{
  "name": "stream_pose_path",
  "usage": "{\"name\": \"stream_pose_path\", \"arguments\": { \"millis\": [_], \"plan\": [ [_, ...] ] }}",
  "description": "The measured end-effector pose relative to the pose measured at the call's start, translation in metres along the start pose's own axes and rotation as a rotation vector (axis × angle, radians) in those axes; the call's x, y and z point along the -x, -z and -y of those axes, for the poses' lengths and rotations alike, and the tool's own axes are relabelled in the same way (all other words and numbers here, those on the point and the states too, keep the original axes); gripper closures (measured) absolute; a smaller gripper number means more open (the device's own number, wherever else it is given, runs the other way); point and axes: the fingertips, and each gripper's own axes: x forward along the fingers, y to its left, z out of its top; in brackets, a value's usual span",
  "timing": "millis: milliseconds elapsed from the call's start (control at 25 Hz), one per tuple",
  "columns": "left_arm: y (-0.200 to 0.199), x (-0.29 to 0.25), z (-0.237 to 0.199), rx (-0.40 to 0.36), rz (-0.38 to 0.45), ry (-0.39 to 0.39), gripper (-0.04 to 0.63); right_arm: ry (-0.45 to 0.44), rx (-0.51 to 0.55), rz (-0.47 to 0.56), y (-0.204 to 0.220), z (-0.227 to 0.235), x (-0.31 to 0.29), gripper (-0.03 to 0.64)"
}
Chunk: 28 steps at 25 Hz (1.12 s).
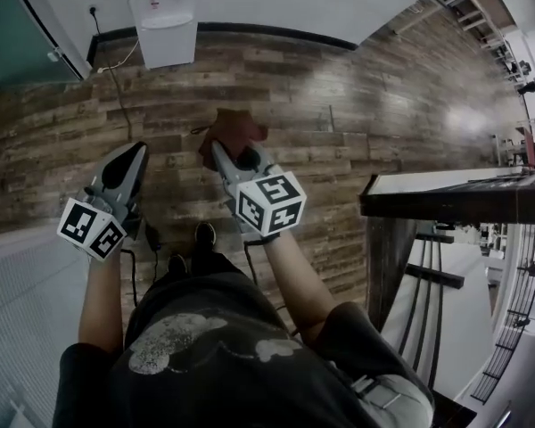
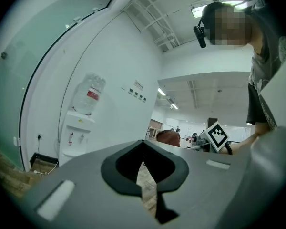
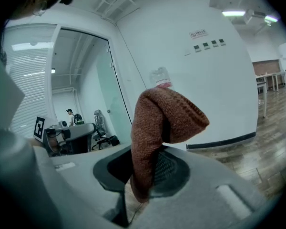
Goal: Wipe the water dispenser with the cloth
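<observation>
The white water dispenser (image 1: 165, 20) stands against the far wall, well ahead of both grippers; in the left gripper view the dispenser (image 2: 76, 135) carries a bottle (image 2: 88, 97) on top. My right gripper (image 1: 225, 152) is shut on a brown knitted cloth (image 1: 234, 130), which bunches above its tips. In the right gripper view the cloth (image 3: 157, 128) rises from between the jaws of the right gripper (image 3: 142, 178) and hides most of the dispenser. My left gripper (image 1: 135, 152) is shut and holds nothing; in its own view the left gripper (image 2: 144, 147) points toward the wall, with the cloth (image 2: 169, 137) off to its right.
A glass partition (image 1: 18, 25) stands left of the dispenser, and a power cable (image 1: 116, 78) runs down from the wall socket across the wood floor (image 1: 357, 105). A dark table (image 1: 455, 196) sits to the right. The person's shoes (image 1: 203, 235) are below the grippers.
</observation>
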Motion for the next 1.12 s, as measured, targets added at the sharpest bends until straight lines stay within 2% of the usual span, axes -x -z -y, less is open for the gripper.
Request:
{"name": "stream_pose_path", "arguments": {
  "millis": [200,600,880,1120],
  "plan": [
    [0.004,0.031,0.013,0.0,0.009,0.057,0.578,0.008,0.019,-0.012,0.013,-0.035,0.018,0.561],
    [0.014,0.066,0.036,0.016,0.017,0.103,0.578,-0.004,0.087,-0.016,0.032,-0.081,0.048,0.563],
    [0.025,0.077,0.055,0.013,0.025,0.137,0.578,0.016,0.053,-0.002,0.044,-0.091,0.059,0.565],
    [0.029,0.089,0.071,0.022,0.031,0.136,0.578,-0.001,0.081,-0.001,0.046,-0.105,0.076,0.565]
  ]
}}
